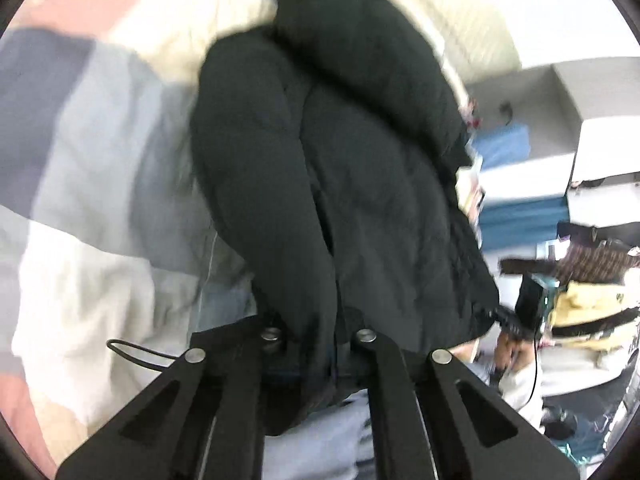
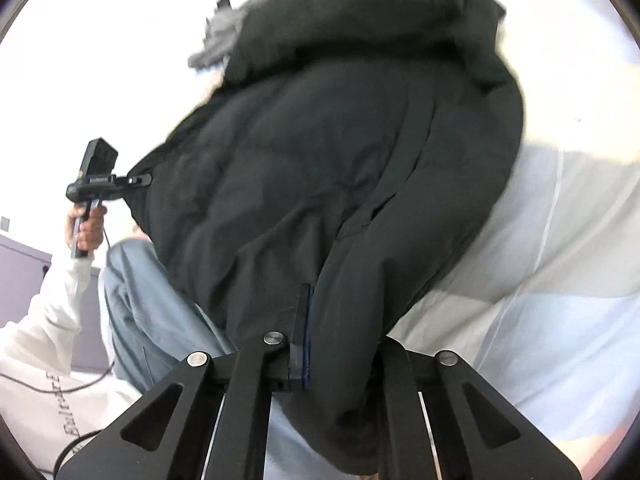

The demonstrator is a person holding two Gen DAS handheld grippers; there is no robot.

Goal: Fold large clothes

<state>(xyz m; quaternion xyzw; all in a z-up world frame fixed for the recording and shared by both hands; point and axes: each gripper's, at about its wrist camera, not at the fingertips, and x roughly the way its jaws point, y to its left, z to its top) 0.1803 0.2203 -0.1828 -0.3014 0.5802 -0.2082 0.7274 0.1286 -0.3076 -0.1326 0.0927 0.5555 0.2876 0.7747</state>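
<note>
Hanging between both tools, the black padded jacket (image 1: 340,168) fills the centre of each wrist view and drapes away from the cameras over a bed covered with a quilt (image 1: 92,152) in grey, white and pink blocks.

Left tool (image 1: 316,340): the jaws are clenched on a bunched edge of the jacket; dark fabric passes between the two finger mounts and hides the fingertips. In the right wrist view the same tool (image 2: 138,180) appears at the jacket's left edge, touching the fabric, with the person's left hand (image 2: 86,226) wrapped around its handle and a white sleeve (image 2: 48,308) below it.

Right tool (image 2: 332,344): one finger (image 2: 302,332) with a blue pad stands upright against the jacket; the opposite finger is buried under fabric. The jaws are closed on a fold of the jacket's lower edge.

The jacket's upper part lies on the bed; its lower edge is raised at both grip points. The person's pale blue trousers (image 2: 148,312) show beneath the jacket, near the tools. A cluttered room with a blue item (image 1: 504,148) and white furniture is visible to the right in the left wrist view, blurred.
</note>
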